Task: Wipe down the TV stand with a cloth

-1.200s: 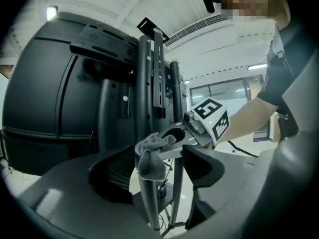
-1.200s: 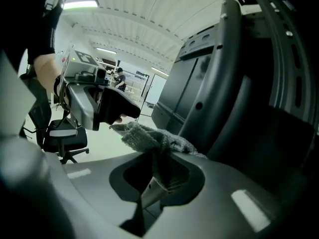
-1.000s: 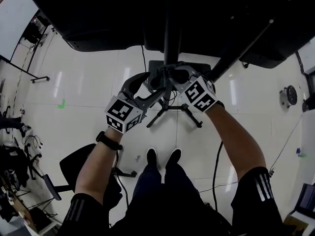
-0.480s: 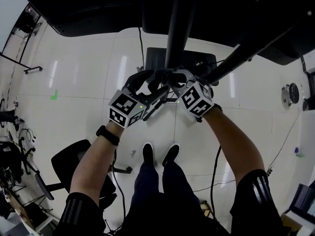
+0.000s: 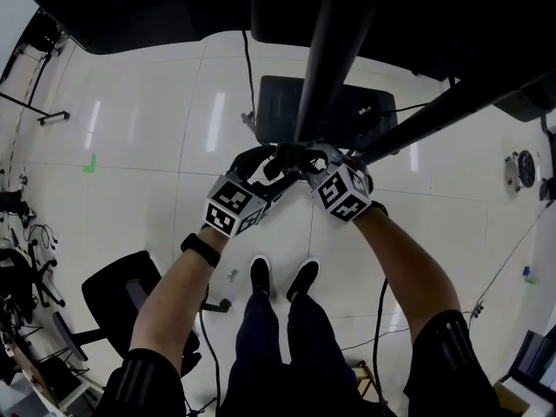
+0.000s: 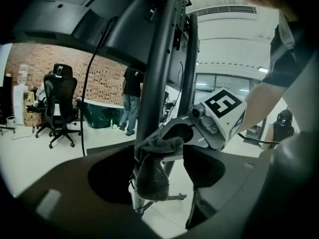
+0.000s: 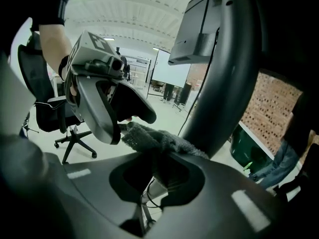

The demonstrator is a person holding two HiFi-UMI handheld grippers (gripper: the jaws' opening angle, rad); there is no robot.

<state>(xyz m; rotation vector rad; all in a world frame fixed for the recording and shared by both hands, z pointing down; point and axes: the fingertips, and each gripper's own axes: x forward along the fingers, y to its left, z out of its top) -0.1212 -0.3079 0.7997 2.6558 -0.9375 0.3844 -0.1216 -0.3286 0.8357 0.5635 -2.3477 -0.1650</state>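
The TV stand's black pole [image 5: 326, 68] rises from a dark base plate [image 5: 278, 107] on the white floor, under the black TV [image 5: 174, 7]. Both grippers meet at the pole. A dark grey cloth [image 7: 159, 141] lies against the pole [image 7: 229, 83], and my right gripper [image 7: 164, 176] is shut on it. In the left gripper view the cloth [image 6: 149, 176] hangs from the right gripper [image 6: 164, 146] beside the pole [image 6: 154, 83]. My left gripper [image 7: 130, 128] stands open, the cloth's free end between its fingers. The head view hides the cloth behind the left gripper [image 5: 276, 159] and right gripper [image 5: 300, 156].
A black office chair [image 5: 122, 289] stands at the lower left behind me, and cables [image 5: 382, 311] trail over the floor on the right. My shoes [image 5: 282, 276] are just short of the base. Another chair [image 6: 59, 101] and a standing person [image 6: 130, 101] are farther off.
The two grippers have drawn closer together at the pole. The pole and base now look larger in the head view.
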